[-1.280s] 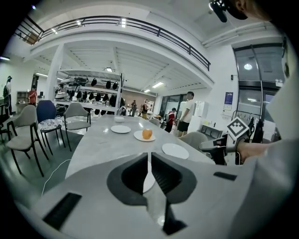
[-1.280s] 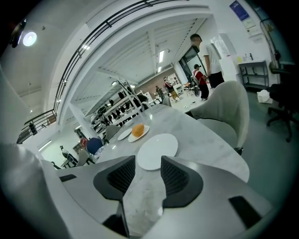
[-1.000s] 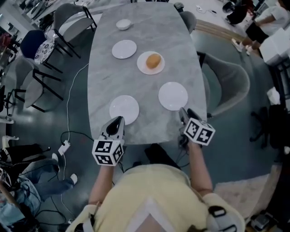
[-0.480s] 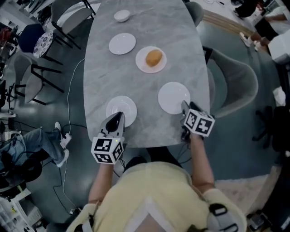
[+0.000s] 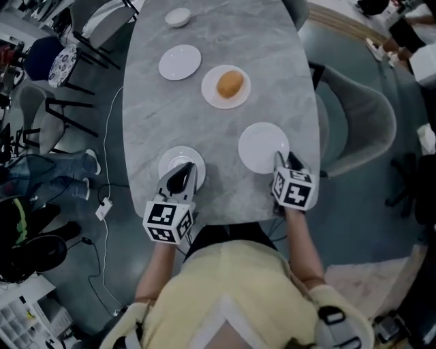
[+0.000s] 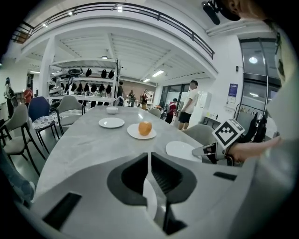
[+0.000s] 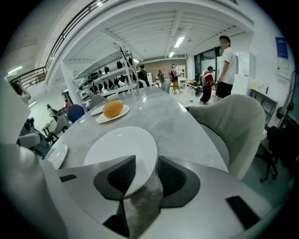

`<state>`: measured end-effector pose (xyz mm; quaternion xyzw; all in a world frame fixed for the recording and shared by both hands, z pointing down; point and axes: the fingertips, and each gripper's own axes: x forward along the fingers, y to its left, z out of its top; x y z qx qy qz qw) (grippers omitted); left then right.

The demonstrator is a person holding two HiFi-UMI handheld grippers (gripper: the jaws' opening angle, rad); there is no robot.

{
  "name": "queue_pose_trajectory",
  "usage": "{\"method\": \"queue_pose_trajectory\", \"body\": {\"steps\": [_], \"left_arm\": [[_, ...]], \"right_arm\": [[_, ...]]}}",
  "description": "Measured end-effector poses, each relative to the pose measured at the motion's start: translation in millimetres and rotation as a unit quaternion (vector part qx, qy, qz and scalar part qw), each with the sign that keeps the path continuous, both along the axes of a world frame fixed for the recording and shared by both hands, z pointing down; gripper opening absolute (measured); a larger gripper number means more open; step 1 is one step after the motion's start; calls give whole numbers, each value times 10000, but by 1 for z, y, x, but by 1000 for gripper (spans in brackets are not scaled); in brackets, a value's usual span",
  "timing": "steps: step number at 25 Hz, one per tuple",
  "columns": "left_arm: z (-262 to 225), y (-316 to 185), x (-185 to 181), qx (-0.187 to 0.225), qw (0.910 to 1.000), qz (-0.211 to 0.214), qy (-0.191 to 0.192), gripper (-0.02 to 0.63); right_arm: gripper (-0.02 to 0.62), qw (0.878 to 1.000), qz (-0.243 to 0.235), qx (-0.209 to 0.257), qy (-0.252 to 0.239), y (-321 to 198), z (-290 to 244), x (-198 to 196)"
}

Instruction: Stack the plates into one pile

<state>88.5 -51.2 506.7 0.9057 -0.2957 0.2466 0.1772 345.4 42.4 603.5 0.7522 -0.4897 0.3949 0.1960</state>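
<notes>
On the grey marble table [image 5: 218, 41], two empty white plates lie at the near end. My left gripper [image 5: 182, 170] hangs over the near half of the left plate [image 5: 170, 158]; its jaws are shut [image 6: 149, 156] and a sliver of white shows under them. My right gripper [image 5: 281, 159] is at the near rim of the right plate [image 5: 259, 144]. Its jaws [image 7: 142, 163] stand apart with that plate's edge [image 7: 122, 148] between them, close to the left jaw. Farther off are a plate with an orange bun [image 5: 230, 84], an empty plate [image 5: 180, 62] and a small bowl [image 5: 178, 17].
A grey upholstered chair [image 5: 357, 126] stands tight against the table's right side. Dark-framed chairs [image 5: 58, 68] and a cable [image 5: 109, 136] on the floor lie to the left. People stand far off beyond the table's end [image 6: 189, 105].
My left gripper has moved forward from the table's near edge to over the left plate. My right gripper has closed in on the right plate's near rim and rolled.
</notes>
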Motion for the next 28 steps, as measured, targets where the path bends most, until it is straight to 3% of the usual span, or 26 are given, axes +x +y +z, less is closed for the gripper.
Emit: {"method": "queue_pose_trajectory", "body": {"steps": [3, 9, 19, 28], "left_arm": [[0, -2, 5, 4, 10000, 62, 36, 3], [4, -6, 3, -113, 9997, 205, 78, 3], [2, -22, 28, -444, 9926, 1087, 307, 3], [5, -20, 51, -705, 9819, 1705, 426, 5]], "right_arm": [[144, 9999, 58, 114, 36, -1, 2, 0], [109, 9987, 202, 301, -363, -6, 3, -2], [64, 9879, 742, 934, -987, -6, -10, -10], [30, 9720, 877, 1617, -1465, -10, -45, -26]]}}
